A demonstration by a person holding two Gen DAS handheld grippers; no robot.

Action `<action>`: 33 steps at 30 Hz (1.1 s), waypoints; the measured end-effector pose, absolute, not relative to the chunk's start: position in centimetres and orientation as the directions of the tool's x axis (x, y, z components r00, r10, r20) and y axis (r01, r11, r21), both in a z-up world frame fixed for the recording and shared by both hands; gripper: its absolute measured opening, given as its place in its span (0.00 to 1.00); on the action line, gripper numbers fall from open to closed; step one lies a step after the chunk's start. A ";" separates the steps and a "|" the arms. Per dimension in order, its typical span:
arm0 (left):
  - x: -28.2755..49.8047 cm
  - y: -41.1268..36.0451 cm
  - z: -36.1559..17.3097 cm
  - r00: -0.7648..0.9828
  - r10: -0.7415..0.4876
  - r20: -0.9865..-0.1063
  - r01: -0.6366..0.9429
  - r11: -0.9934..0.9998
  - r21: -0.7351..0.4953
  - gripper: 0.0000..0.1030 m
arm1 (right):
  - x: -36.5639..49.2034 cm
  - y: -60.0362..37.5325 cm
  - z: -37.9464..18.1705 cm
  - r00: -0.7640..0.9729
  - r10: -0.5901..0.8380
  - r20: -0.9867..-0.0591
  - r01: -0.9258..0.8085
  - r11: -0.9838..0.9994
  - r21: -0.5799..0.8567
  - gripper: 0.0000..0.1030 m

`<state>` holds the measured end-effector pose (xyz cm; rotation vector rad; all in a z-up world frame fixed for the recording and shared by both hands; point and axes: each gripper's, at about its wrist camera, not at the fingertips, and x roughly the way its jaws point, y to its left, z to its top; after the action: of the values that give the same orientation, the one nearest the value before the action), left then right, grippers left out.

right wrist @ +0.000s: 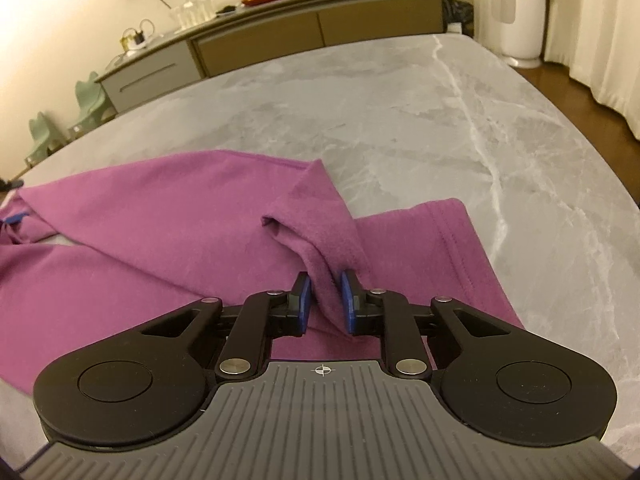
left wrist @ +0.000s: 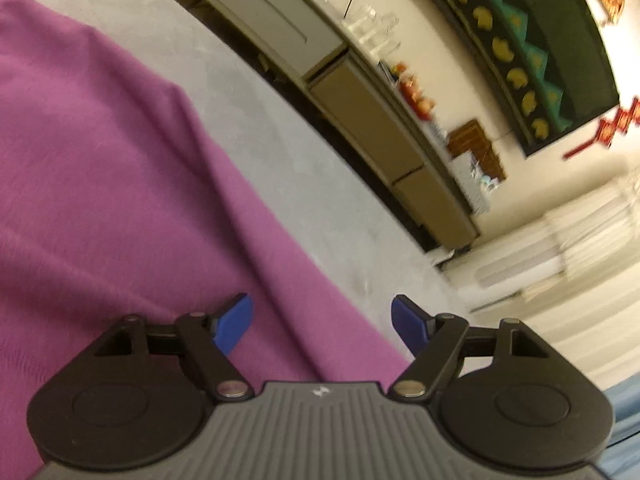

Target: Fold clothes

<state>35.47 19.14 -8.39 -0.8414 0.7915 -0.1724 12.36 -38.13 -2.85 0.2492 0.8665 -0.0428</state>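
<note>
Right gripper (right wrist: 325, 296) jaws pinch purple garment (right wrist: 160, 216) fold; left gripper (left wrist: 322, 324) jaws wide, empty.

A purple garment (right wrist: 168, 216) of soft, fleecy knit is seen spread across a grey marbled bench (right wrist: 440, 128), lying mostly flat with shallow creases. One part, finished with a double-stitched hem (right wrist: 452, 232), is laid out toward the right. A narrow raised fold (right wrist: 320, 240) is drawn up from the cloth near the front edge, standing in a ridge above the flat layer. In the left wrist view, the fabric's edge (left wrist: 224, 184) is shown running diagonally over the bench.
</note>
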 end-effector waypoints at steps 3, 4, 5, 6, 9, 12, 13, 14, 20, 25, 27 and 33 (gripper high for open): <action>36.1 19.5 -9.4 0.725 -0.439 -0.530 -0.149 0.652 -0.744 0.76 | 12.4 -38.1 -3.0 0.654 0.081 -0.752 0.127 0.968 0.215 0.37; 36.2 19.5 -9.4 0.730 -0.437 -0.525 -0.146 0.652 -0.744 0.76 | 12.5 -38.0 -3.0 0.655 0.086 -0.750 0.119 0.969 0.216 0.42; 36.5 19.3 -9.4 0.732 -0.437 -0.522 -0.143 0.651 -0.745 0.75 | 12.5 -37.8 -3.0 0.657 0.090 -0.749 0.111 0.970 0.214 0.44; 36.8 19.1 -9.3 0.735 -0.440 -0.515 -0.135 0.651 -0.747 0.70 | 12.5 -37.6 -3.0 0.658 0.092 -0.747 0.104 0.972 0.211 0.48; 37.0 18.0 -8.9 0.751 -0.396 -0.529 -0.137 0.690 -0.711 0.06 | 12.7 -37.3 -2.9 0.653 0.074 -0.753 0.109 0.976 0.190 0.37; 34.8 17.4 -7.2 0.781 -0.351 -0.517 -0.123 0.725 -0.677 0.03 | 12.5 -37.8 -2.5 0.667 0.055 -0.743 0.141 0.970 0.199 0.01; 33.8 17.4 -6.3 0.793 -0.350 -0.499 -0.114 0.719 -0.685 0.03 | 12.4 -38.1 -2.4 0.675 0.053 -0.736 0.151 0.966 0.208 0.01; 32.8 17.4 -5.3 0.805 -0.349 -0.480 -0.103 0.714 -0.692 0.03 | 12.1 -38.6 -2.0 0.694 0.059 -0.718 0.165 0.957 0.238 0.01; 23.0 17.5 1.0 0.829 -0.331 -0.452 -0.067 0.743 -0.666 0.02 | 8.6 -43.4 -0.1 0.821 0.124 -0.558 0.245 0.805 0.540 0.00; 15.8 18.5 0.0 0.789 -0.287 -0.543 -0.151 0.766 -0.624 0.02 | 7.8 -45.9 -2.5 0.776 0.194 -0.599 0.320 0.698 0.640 0.08; 15.3 19.1 -1.5 0.772 -0.280 -0.571 -0.199 0.747 -0.634 0.03 | 8.5 -45.6 -3.4 0.732 0.221 -0.644 0.330 0.712 0.620 0.21; 15.5 18.3 -0.7 0.798 -0.266 -0.540 -0.157 0.774 -0.613 0.04 | 9.9 -43.4 -3.0 0.732 0.136 -0.668 0.307 0.809 0.502 0.59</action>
<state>15.49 18.28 -0.67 -0.6956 0.6572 -0.0639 9.93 -43.40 -3.00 0.6367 0.7567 -0.1014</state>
